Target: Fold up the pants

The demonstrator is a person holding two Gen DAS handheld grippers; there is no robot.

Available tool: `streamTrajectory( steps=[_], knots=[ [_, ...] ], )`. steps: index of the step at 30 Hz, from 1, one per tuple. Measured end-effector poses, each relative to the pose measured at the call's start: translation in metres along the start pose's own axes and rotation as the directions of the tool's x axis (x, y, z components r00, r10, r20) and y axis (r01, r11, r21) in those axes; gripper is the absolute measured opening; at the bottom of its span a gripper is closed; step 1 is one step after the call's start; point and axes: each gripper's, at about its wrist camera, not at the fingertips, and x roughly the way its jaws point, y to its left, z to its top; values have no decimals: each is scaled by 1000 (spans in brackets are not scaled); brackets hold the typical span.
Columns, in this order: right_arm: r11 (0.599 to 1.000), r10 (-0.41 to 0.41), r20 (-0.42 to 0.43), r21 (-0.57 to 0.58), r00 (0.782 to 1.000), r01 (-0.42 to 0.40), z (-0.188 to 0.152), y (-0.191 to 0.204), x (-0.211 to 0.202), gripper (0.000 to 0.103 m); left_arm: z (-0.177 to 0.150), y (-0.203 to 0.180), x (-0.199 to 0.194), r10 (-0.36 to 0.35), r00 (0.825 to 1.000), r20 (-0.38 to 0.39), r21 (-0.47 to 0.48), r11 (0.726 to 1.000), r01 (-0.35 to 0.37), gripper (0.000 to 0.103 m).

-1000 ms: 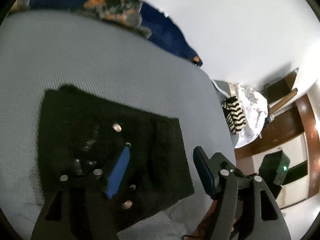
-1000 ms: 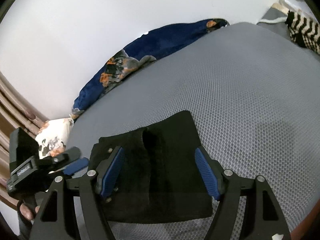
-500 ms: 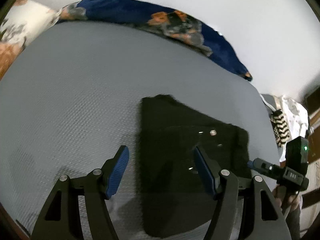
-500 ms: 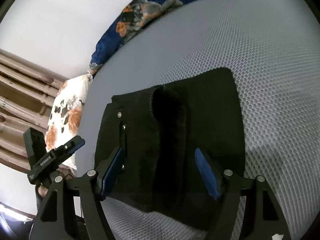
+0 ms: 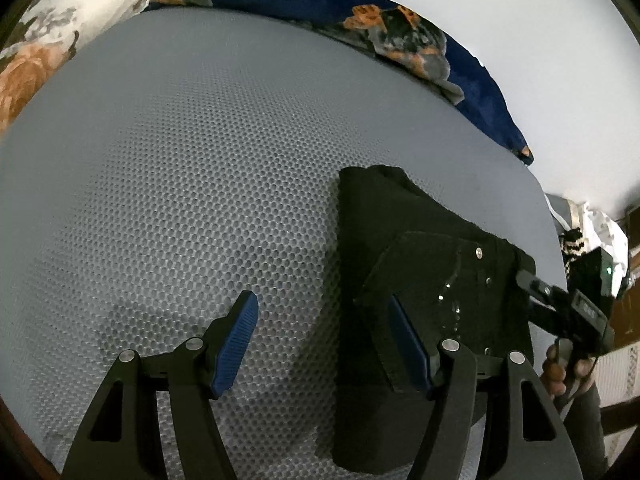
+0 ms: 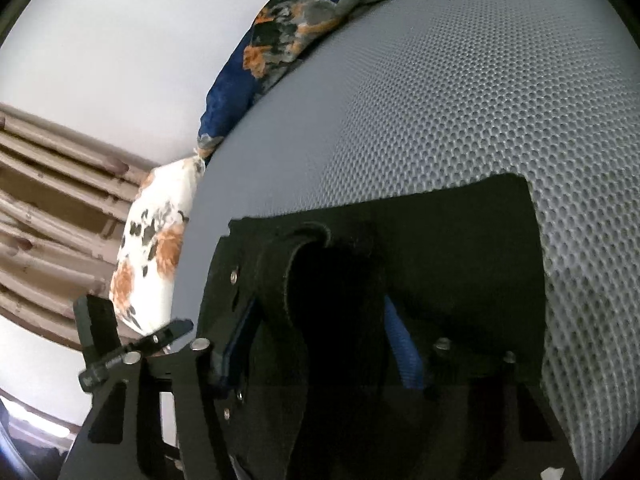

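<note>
Black pants [image 5: 400, 248] lie folded into a compact rectangle on a grey mesh mattress [image 5: 180, 184]. In the left wrist view my left gripper [image 5: 324, 340] is open, its right finger over the pants' left edge, its left finger over bare mattress. In the right wrist view the pants [image 6: 460, 256] fill the lower middle, with a raised fold of waistband between the fingers of my right gripper [image 6: 320, 344], which is open and low over the cloth. The right gripper also shows in the left wrist view [image 5: 560, 300] at the pants' right edge.
A dark blue floral blanket [image 5: 400, 36] lies along the mattress's far edge by a white wall. A floral pillow [image 6: 156, 248] sits at the left end. A pile of clothes [image 5: 592, 232] lies past the right end.
The left gripper has swung left off the pants and now points at bare mattress. The right gripper has dropped closer to the pants, with a raised fold now between its fingers.
</note>
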Motion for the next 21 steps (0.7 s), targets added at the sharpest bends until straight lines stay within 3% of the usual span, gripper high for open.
streamTrajectory(
  steps=[1, 3, 4, 14, 18, 21],
  knots=[
    [1000, 0, -1, 8, 1000, 0, 1, -1, 0, 47, 0, -1, 1, -1, 1000, 0, 1, 1000, 1, 68],
    [1000, 5, -1, 21, 1000, -5, 0, 2, -1, 20, 0, -6, 2, -2, 1000, 3, 6, 1000, 2, 68],
    [1000, 22, 0, 22, 1000, -22, -1, 4, -2, 16, 1, -8, 3, -4, 1000, 4, 9, 1000, 4, 68],
    [999, -16, 171, -27, 985, 20, -2, 50, -70, 11, 15, -35, 8, -18, 1000, 26, 67, 998, 16, 68],
    [997, -76, 210, 49, 975, 68, 4, 20, -86, 11, 19, -53, 11, -29, 999, 36, 111, 994, 25, 68],
    [979, -172, 175, 140, 969, 149, -1, -19, -79, 11, 20, -64, 20, -18, 999, 31, 144, 989, 13, 68]
  ],
)
